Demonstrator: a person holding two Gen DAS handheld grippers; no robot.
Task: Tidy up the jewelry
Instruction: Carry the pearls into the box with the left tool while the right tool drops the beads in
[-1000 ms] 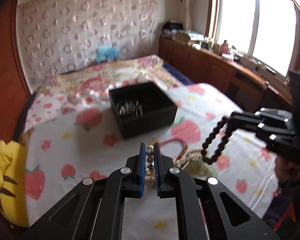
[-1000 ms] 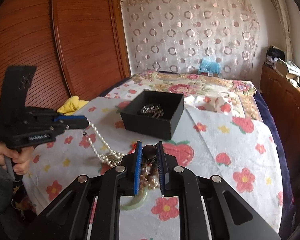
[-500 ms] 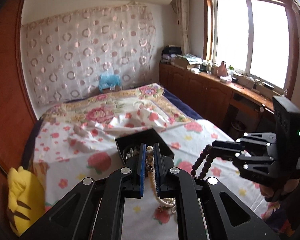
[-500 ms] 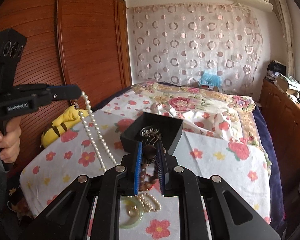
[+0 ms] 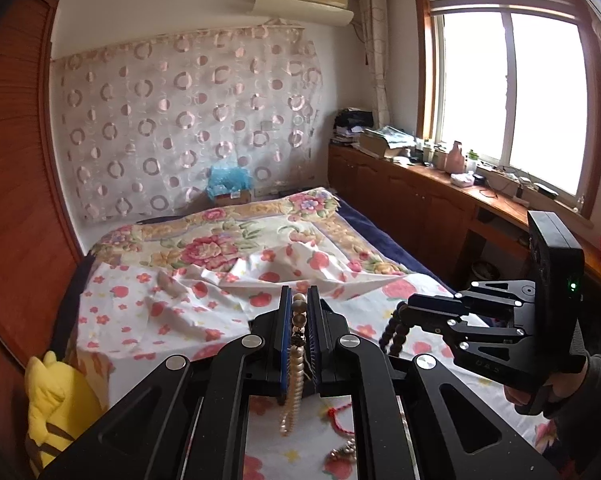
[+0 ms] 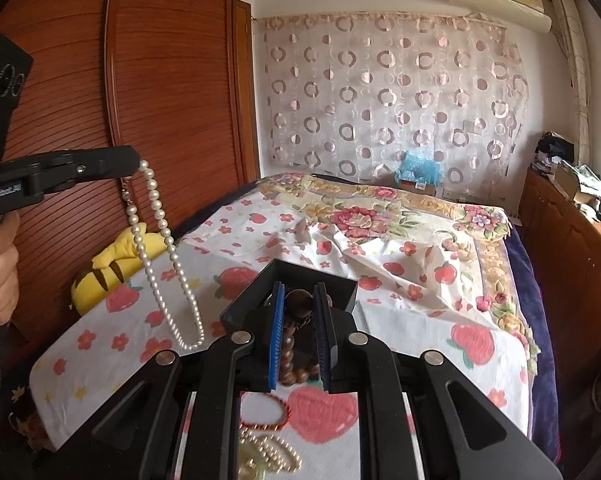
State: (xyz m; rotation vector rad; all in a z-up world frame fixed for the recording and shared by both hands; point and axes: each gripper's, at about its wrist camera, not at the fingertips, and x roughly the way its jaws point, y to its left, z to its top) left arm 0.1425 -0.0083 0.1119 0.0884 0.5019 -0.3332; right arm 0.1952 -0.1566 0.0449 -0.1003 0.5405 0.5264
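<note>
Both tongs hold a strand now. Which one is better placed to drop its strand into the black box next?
Probably the right. The right tongs hold the dark beads right at the box. The left tongs hold the pearls off to the side, over the sheet.

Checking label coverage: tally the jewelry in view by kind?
Pearl strand: 2, the hanging pearl strand in the left hand-held gripper, and the loose pearl strand on the bedsheet
Dark bead strand: 1, in the right hand-held gripper
Red cord loop: 1
Total: 4
</note>
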